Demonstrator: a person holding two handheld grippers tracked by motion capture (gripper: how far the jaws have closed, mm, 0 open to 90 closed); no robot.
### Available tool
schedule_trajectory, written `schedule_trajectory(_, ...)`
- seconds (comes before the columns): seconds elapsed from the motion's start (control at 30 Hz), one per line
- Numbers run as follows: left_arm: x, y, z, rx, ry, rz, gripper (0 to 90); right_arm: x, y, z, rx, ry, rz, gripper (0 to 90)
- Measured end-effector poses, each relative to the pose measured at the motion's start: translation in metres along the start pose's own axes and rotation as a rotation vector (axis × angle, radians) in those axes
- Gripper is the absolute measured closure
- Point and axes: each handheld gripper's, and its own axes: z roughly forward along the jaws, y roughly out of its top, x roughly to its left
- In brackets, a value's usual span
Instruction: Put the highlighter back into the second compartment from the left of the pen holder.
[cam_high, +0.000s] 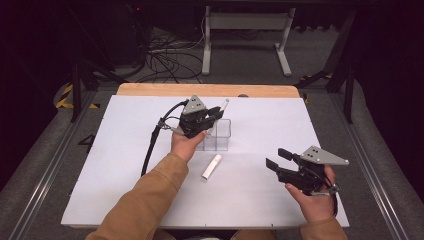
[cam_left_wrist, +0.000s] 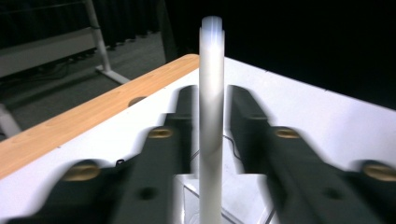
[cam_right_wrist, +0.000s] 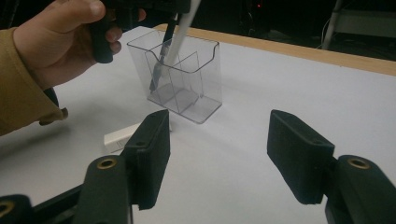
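A white pen (cam_high: 223, 106) stood nearly upright at frame centre, its lower end inside the clear holder (cam_high: 219, 135), gripped between the left gripper's (cam_high: 210, 116) closed jaws. A second pen (cam_high: 211, 166) lay on the tabletop (cam_high: 280, 125) below, nearer the right gripper (cam_high: 278, 159), whose jaws gaped wide and empty.

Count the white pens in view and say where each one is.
2. One white pen is clamped in the left gripper, its lower end in the clear holder; the other pen lies flat on the table.
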Motion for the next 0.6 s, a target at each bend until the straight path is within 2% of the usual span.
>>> schedule_trajectory(0.07,-0.004,0.002,-0.004,0.037,0.038,0.016,48.1,0.0,0.0,-0.001,-0.002,0.002,0.002,40.3)
schedule_trajectory(0.17,-0.005,0.002,-0.014,0.031,0.06,0.023,38.0,-0.001,0.0,-0.001,-0.006,-0.001,0.003,40.4)
schedule_trajectory(0.33,-0.007,0.005,-0.034,0.025,0.054,0.01,31.3,0.001,0.0,0.0,-0.001,-0.001,0.0,40.3)
schedule_trajectory(0.43,-0.01,0.008,-0.044,0.035,0.031,-0.01,27.9,0.001,0.001,0.0,-0.002,-0.001,0.002,40.3)
schedule_trajectory(0.6,-0.018,0.01,-0.056,0.091,0.004,-0.03,25.7,0.001,0.0,0.001,0.003,0.0,0.002,40.3)
